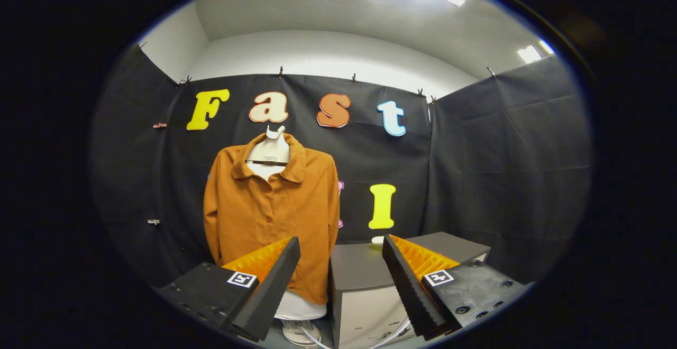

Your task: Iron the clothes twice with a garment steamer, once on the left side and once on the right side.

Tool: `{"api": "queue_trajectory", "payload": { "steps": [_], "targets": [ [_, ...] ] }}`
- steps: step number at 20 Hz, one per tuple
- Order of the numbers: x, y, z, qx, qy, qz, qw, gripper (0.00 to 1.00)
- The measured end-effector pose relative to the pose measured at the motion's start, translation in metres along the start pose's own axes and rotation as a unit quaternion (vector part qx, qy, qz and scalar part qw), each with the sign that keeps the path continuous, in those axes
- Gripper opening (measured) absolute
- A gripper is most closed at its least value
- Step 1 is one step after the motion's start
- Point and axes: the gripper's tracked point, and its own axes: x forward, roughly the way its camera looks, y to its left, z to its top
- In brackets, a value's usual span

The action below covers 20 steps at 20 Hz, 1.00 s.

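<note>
Gripper up front, fingers spread wide, holding nothing. Orange shirt on mannequin beyond left finger, well apart. Cabinet just ahead. Steamer not id'd yet. Risk: hoses by base could snag on approach.

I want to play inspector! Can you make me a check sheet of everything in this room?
Surface: grey cabinet beside the shirt, small white thing on its far edge.
Job's things: orange shirt buttoned on a white dress form; steamer nothing seen.
Clutter: nothing seen.
Tool: tool open, holding nothing, shirt and cabinet beyond it.
Cables: white hose on the floor by the stand.
Surroundings: black cloth wall, white ceiling.
</note>
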Motion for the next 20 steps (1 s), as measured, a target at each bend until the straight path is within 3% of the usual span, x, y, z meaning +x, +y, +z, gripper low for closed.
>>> {"api": "queue_trajectory", "payload": {
  "steps": [5, 11, 20],
  "targets": [
    [0.051, -0.045, -0.015, -0.034, 0.019, -0.022, 0.999, 0.98],
    [0.153, -0.098, -0.068, -0.056, 0.074, 0.015, 0.996, 0.98],
    [0.273, -0.154, -0.165, -0.025, 0.187, 0.061, 0.98, 0.97]
  ]
}}
